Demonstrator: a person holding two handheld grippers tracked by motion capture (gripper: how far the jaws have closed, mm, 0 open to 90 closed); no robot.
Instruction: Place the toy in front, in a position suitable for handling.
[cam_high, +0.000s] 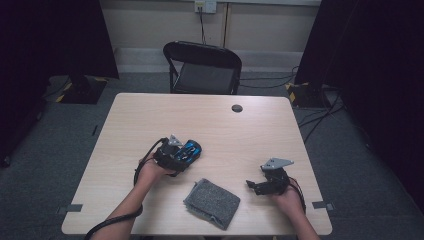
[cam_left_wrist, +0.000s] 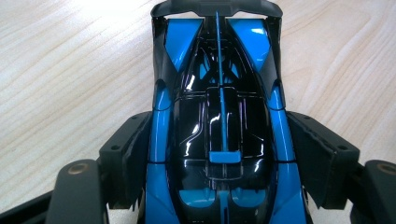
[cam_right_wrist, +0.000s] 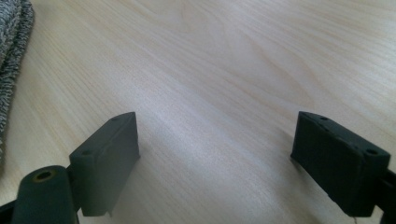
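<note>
Blue-and-black toy car (cam_left_wrist: 219, 121), glossy body, black canopy with a thin blue centre stripe, dark rear wing, sits clamped between the left gripper's (cam_high: 176, 155) jaws, pads pressing both flanks. Car is just left of the grey cloth (cam_high: 212, 202), toward the table's (cam_high: 200, 115) far edge. Right gripper (cam_high: 257, 184) just right of the cloth, jaws wide, nothing between. Table is pale wood grain; black folding chair (cam_high: 202, 67) beyond it, grey carpet floor.
</note>
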